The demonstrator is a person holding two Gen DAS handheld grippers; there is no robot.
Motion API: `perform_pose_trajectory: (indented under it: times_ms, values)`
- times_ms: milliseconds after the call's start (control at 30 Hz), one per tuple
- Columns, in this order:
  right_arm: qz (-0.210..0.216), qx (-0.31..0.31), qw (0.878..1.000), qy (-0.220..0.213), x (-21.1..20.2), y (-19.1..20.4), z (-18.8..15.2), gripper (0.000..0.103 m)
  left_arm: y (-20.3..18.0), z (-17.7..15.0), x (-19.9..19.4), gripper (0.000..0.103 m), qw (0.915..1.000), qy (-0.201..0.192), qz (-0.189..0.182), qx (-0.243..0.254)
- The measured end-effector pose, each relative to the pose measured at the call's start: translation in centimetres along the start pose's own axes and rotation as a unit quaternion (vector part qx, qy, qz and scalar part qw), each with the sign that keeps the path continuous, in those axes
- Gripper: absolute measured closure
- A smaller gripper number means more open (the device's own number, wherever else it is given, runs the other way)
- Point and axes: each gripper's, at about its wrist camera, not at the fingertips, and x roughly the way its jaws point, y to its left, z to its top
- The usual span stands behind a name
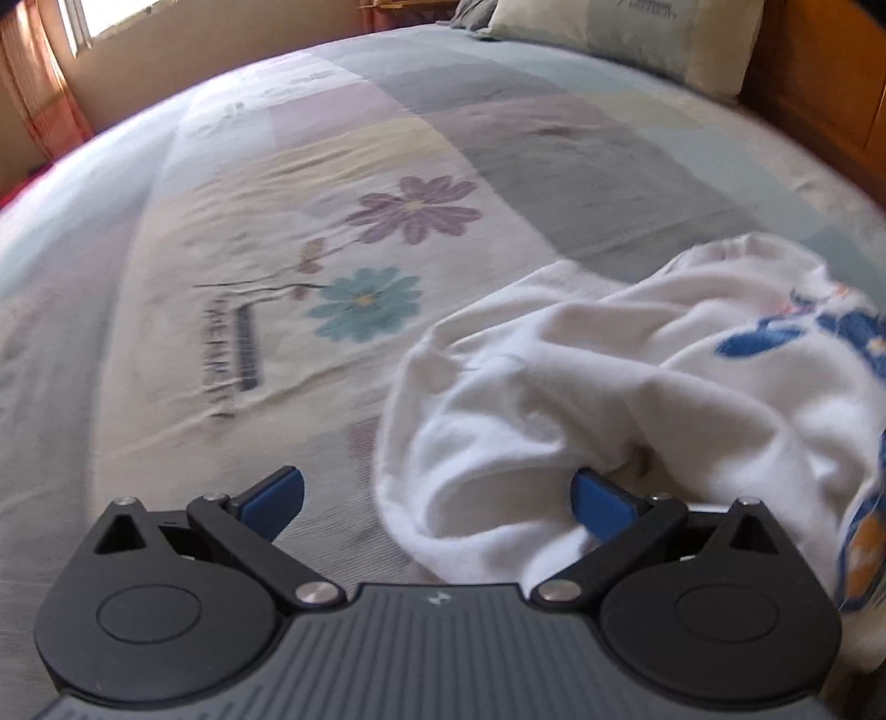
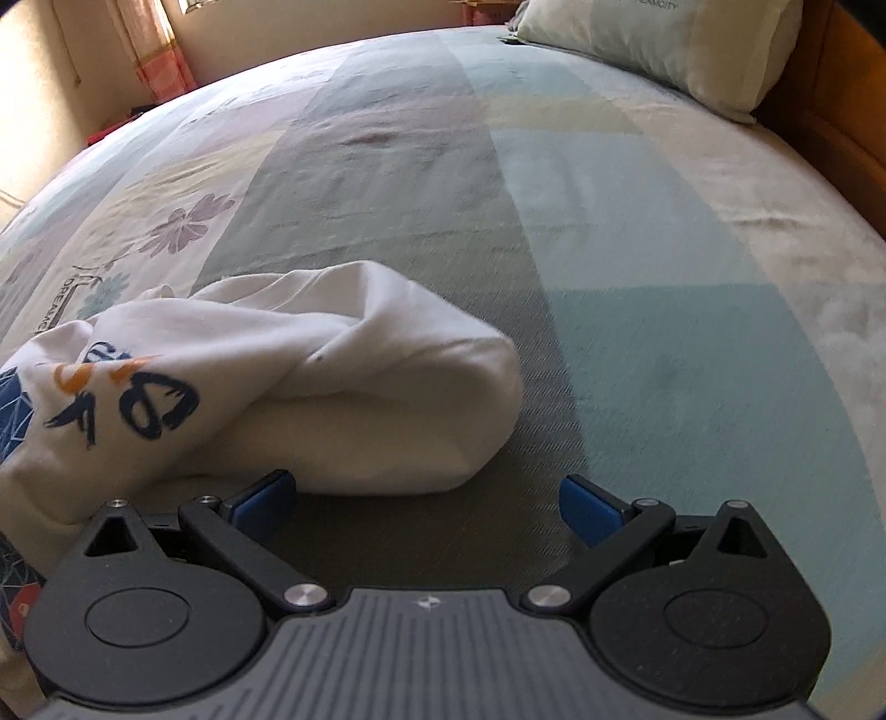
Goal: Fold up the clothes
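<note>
A crumpled white garment (image 1: 581, 399) with blue and orange print lies bunched on the bed. In the left wrist view it fills the lower right, and my left gripper (image 1: 437, 504) stands open at its left edge, with white cloth lying between the blue pads (image 1: 601, 501). The right wrist view has the same white garment (image 2: 332, 387) at the lower left, its rolled end pointing right. My right gripper (image 2: 426, 507) is open just in front of that roll, with only bedsheet between its fingers.
A patchwork bedsheet (image 1: 387, 232) with flower prints covers the bed. A pale pillow (image 2: 664, 44) rests at the far right against a wooden headboard (image 1: 819, 83). An orange curtain (image 1: 39, 83) hangs by the window at the far left.
</note>
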Motion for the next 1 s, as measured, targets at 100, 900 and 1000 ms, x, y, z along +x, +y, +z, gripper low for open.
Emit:
perform_pose_trajectory:
  times_ms: [100,900,1000]
  values:
    - [-0.001,0.001,1.000,-0.005,-0.7,0.2,-0.3,0.000,1.1,0.4,0.9,0.000,0.9988,-0.003,0.020,-0.044]
    - [-0.002,0.023,1.000,-0.005,-1.8,-0.6,-1.6,0.000,0.3,1.4,0.7,0.001,0.9983,-0.025,-0.027,-0.046]
    - [-0.008,0.026,1.000,-0.005,-1.8,-0.9,-1.8,0.000,0.8,2.0,0.9,0.001,0.9972,-0.034,-0.022,-0.063]
